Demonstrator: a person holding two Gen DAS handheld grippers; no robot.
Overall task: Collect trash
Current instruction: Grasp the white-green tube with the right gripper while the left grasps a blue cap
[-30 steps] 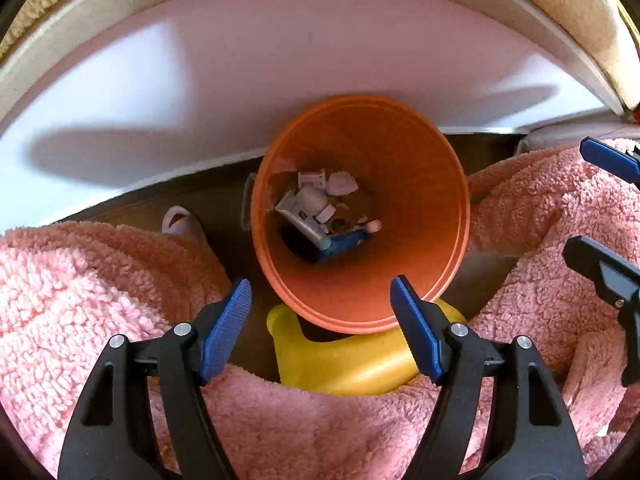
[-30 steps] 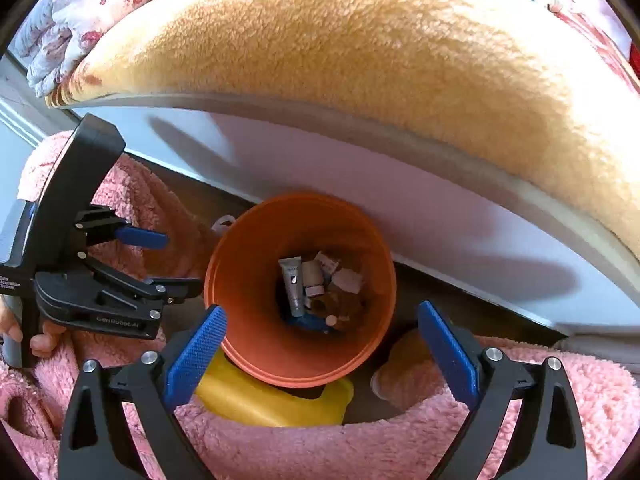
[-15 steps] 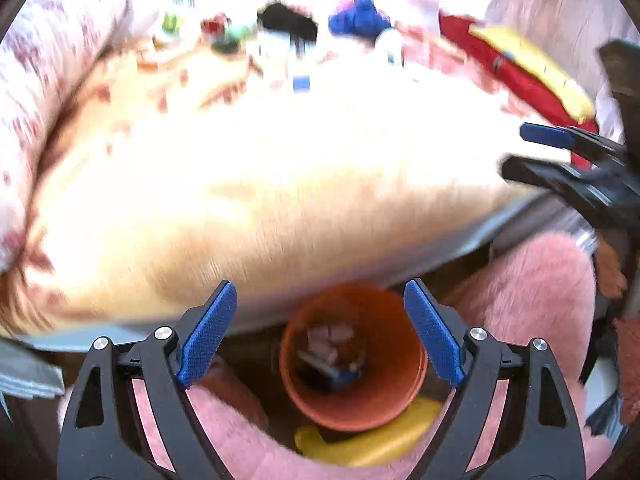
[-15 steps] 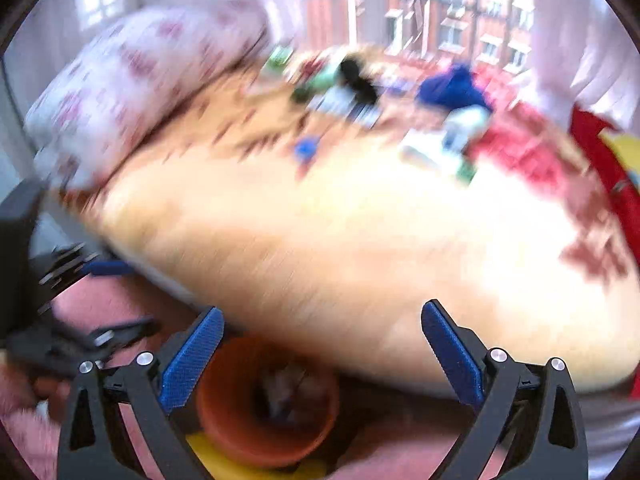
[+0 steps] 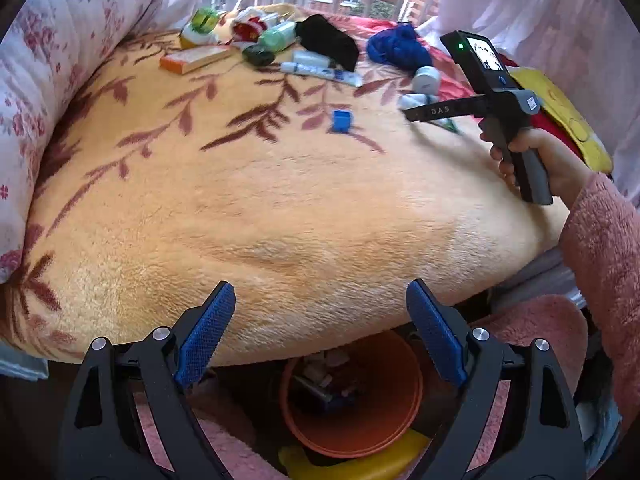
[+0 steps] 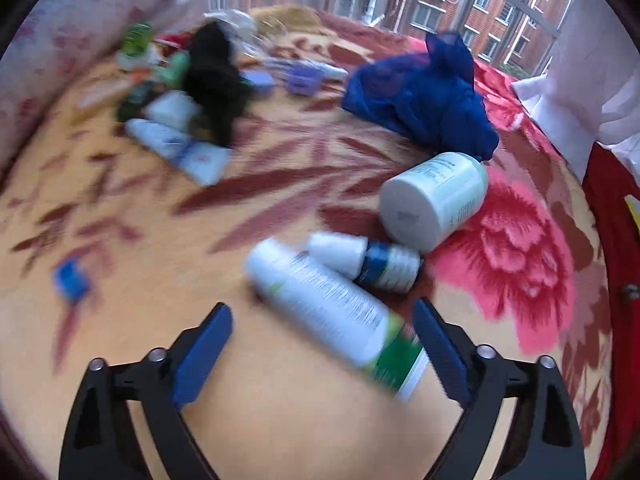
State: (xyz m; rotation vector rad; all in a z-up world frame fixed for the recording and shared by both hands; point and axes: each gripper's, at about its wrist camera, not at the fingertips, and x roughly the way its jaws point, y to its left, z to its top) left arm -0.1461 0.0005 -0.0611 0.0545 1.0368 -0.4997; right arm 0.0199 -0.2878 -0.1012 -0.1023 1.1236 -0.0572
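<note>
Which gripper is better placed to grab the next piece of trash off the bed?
Right. The right gripper is open just short of the white-green tube. The left gripper hangs back over the orange bin.

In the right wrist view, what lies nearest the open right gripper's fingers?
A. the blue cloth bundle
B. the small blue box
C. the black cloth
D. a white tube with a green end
D: the white tube with a green end lies just ahead of the empty right gripper, reaching its right-hand finger.

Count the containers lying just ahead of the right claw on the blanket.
3. A long white-and-green tube lies nearest, partly between the open claw fingers; a small blue-banded bottle beside it; a wide white jar beyond. The farther pile is too blurred to count.
</note>
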